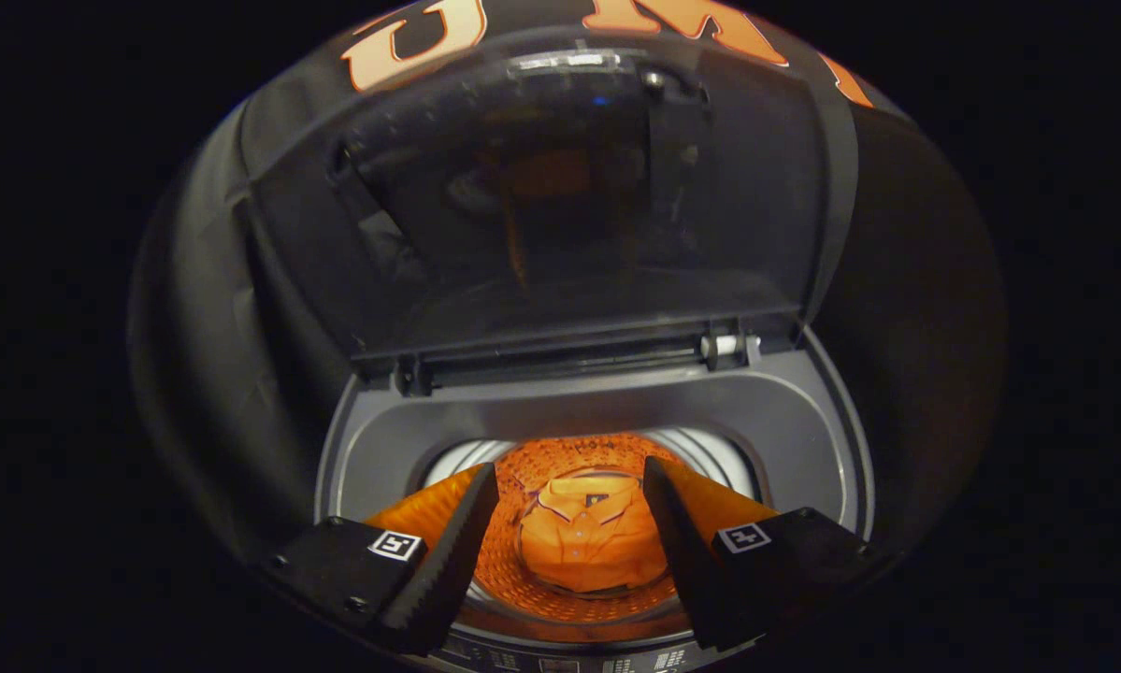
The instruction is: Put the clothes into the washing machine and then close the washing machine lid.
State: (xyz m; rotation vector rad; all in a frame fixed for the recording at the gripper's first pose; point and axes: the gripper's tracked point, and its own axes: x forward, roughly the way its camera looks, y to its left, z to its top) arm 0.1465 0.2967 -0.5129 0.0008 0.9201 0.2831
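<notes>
Gripper (pixel 569 551): lower centre of frame, nearest the camera; fingers spread wide, nothing between the pads, pressing on nothing.
Fingers (pixel 448 551): angled inward over the front lip of the tub, hanging above the opening, apart from the garment.
Clothes (pixel 593 542): orange collared shirt, folded, lying at the bottom of the drum, seen between and just beyond the fingers, lower centre.
Drum (pixel 710 453): round, perforated floor glowing orange under the shirt, metal wall showing at its upper rim.
Washing machine (pixel 784 421): grey top deck around the drum mouth; control strip at the very bottom of frame, too dim to make out.
Lid (pixel 560 206): dark, see-through, stands raised, fills upper centre; hinge bar across mid-frame.
Task stage, judged: loading looks done, closing is left.
Risk 1: the lid leans back against the booth wall, so fingers may find no edge to hook and slip off the smooth panel.
Risk 2: pulled past balance, the lid could drop and slam, or catch the fingers if they sit over the opening.
Risk 3: low light and reflections in the panel make its top edge hard to judge.
</notes>
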